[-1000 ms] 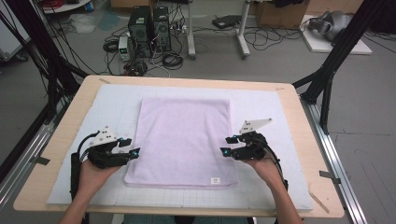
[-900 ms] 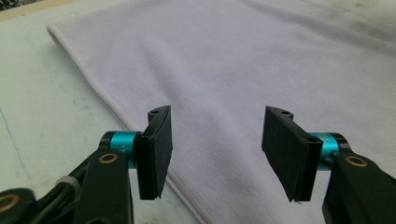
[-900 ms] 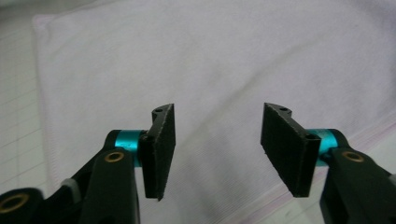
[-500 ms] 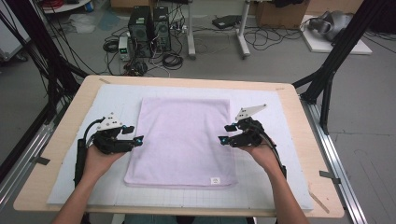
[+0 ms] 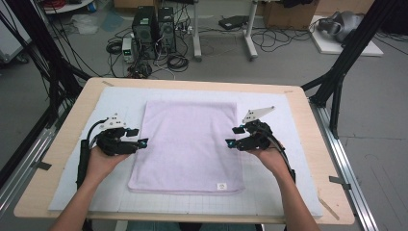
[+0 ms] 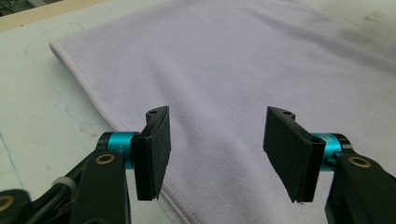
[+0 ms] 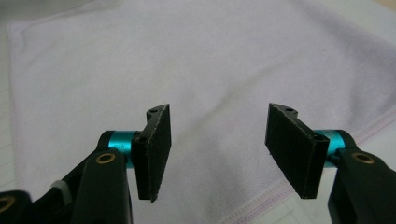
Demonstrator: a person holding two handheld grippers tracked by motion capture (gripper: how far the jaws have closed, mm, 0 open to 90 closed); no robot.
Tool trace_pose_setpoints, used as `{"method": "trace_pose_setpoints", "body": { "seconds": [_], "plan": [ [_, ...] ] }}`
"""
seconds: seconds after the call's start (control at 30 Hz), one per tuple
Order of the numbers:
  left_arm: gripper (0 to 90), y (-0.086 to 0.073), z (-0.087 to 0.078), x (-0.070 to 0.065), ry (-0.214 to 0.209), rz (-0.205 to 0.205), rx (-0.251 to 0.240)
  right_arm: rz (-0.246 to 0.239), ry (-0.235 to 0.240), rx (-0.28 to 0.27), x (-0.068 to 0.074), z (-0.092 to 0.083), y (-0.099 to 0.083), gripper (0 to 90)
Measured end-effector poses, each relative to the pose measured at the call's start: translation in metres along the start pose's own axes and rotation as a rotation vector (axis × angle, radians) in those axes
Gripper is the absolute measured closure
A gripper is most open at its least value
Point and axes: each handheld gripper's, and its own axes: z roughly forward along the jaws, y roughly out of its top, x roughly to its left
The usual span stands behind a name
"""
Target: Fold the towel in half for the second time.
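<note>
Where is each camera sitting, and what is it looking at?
High view: sits above the person's side of the table, looking forward and down; both forearms, the left gripper and the right gripper show.
Left gripper view: rides on the left gripper, looking along its open jaws at the towel's hemmed edge.
Right gripper view: rides on the right gripper, looking along its open jaws at the opposite edge.
Shared: all three show the lilac towel, lying flat on the white mat.

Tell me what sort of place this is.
Probably a robotics lab or data-recording workshop: a wooden table inside a black metal frame, computer towers and tangled cables on the floor, a lavender towel laid flat.
</note>
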Motion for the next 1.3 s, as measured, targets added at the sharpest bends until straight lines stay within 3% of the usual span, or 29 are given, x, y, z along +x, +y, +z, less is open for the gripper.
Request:
{"method": "trace_pose_setpoints", "body": {
  "seconds": [0.2, 0.33, 0.4, 0.5, 0.57, 0.73, 1.03, 1.17, 1.3],
  "plan": [
    [40.6, 0.025, 0.000, 0.014, 0.013, 0.003, -0.007, -0.008, -0.038, 0.023, -0.014, 0.000, 0.015, 39.8],
    [42.1, 0.028, 0.002, 0.023, 0.035, -0.020, 0.001, 0.016, -0.073, 0.009, -0.028, 0.003, 0.021, 39.5],
    [41.9, 0.027, 0.003, 0.026, 0.050, -0.029, 0.011, 0.026, -0.084, 0.032, -0.031, 0.006, 0.025, 39.0],
    [42.1, 0.029, 0.005, 0.035, 0.068, -0.045, 0.004, 0.001, -0.101, 0.029, -0.035, 0.008, 0.034, 39.6],
    [42.1, 0.034, 0.010, 0.044, 0.088, -0.047, 0.014, -0.008, -0.114, 0.030, -0.040, 0.010, 0.041, 39.4],
    [42.2, 0.045, 0.029, 0.065, 0.140, -0.054, 0.031, 0.025, -0.150, 0.062, -0.064, 0.024, 0.046, 39.4],
    [44.0, 0.025, 0.072, 0.092, 0.173, -0.139, 0.079, 0.102, -0.206, 0.113, -0.098, 0.060, 0.021, 42.5],
    [43.9, 0.017, 0.084, 0.101, 0.185, -0.181, 0.067, 0.146, -0.233, 0.100, -0.109, 0.063, 0.012, 43.2],
    [43.6, 0.009, 0.094, 0.105, 0.190, -0.186, 0.117, 0.158, -0.240, 0.116, -0.113, 0.066, 0.007, 42.2]
  ]
}}
